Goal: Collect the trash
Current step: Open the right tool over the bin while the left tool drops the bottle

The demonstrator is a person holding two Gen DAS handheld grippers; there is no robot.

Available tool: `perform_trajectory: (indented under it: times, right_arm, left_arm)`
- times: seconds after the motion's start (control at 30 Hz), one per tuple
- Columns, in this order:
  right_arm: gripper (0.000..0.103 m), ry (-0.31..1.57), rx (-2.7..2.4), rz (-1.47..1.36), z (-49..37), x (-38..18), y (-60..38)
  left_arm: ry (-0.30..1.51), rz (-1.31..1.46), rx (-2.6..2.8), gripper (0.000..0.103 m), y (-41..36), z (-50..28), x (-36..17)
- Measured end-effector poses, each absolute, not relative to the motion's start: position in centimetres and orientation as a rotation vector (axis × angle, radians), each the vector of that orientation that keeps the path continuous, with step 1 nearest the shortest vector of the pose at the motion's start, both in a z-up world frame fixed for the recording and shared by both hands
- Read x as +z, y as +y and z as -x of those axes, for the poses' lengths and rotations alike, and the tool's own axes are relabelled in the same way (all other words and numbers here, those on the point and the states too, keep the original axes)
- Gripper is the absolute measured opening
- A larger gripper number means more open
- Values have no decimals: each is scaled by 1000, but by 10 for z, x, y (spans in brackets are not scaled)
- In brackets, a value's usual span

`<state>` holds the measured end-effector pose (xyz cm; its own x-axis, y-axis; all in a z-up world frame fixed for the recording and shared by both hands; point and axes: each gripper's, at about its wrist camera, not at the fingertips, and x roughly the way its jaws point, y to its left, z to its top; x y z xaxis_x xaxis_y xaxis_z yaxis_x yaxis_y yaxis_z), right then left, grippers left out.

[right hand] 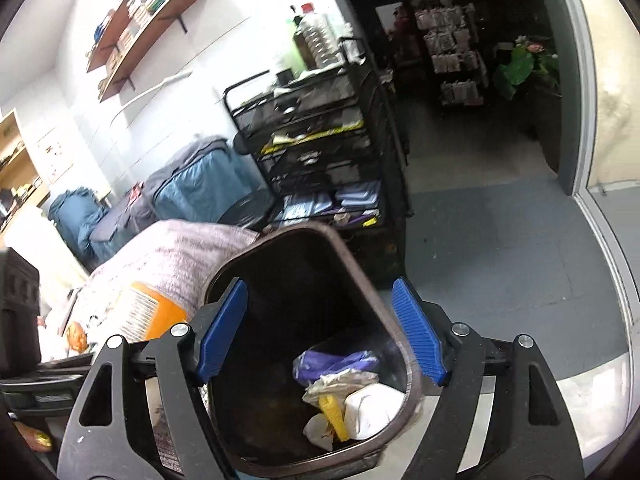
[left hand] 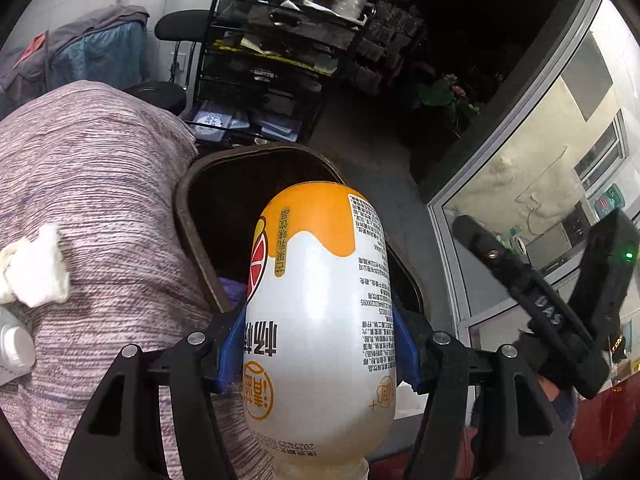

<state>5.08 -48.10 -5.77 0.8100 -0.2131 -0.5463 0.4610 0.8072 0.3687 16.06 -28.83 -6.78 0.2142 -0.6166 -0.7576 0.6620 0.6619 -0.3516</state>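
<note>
White and orange, one smooth rounded plastic bottle sits clamped between the blue ribbed jaws of the left gripper, near the dark brown rounded-square plastic bin. Jaws of the right gripper are spread wide, holding nothing, above the bin. One crumpled white tissue lies on the mauve knitted cloth at left.

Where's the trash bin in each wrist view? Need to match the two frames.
Left wrist: trash bin at centre, dark rim behind the bottle clamped in the left gripper.
Right wrist: bin lower centre, seen from above between the open fingers of the right gripper, trash inside.
Shared landmark: black mesh drawer cart behind the bin.
</note>
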Motion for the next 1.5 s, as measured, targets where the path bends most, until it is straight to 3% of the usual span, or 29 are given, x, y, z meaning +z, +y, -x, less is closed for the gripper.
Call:
perform_trajectory:
  times: [0.77,0.93,1.23,1.5]
  right_arm:
    - [76,497,-447,-557,-29,-55,-504]
    - [81,492,-438,-552,-29,-52,-501]
    - [82,474,-418,-547,-31,-52,-496]
    - [83,475,-337,-525,-42,-51,-478]
  left_arm:
    - [1130,-239,-840,61,-344,-168,-109]
    - [1103,-236,-833,77,-342,-168,-104]
    - [939,-188,-836,90,-312,-146,-64]
    - [796,-128,-811,96,-270,-126,-29]
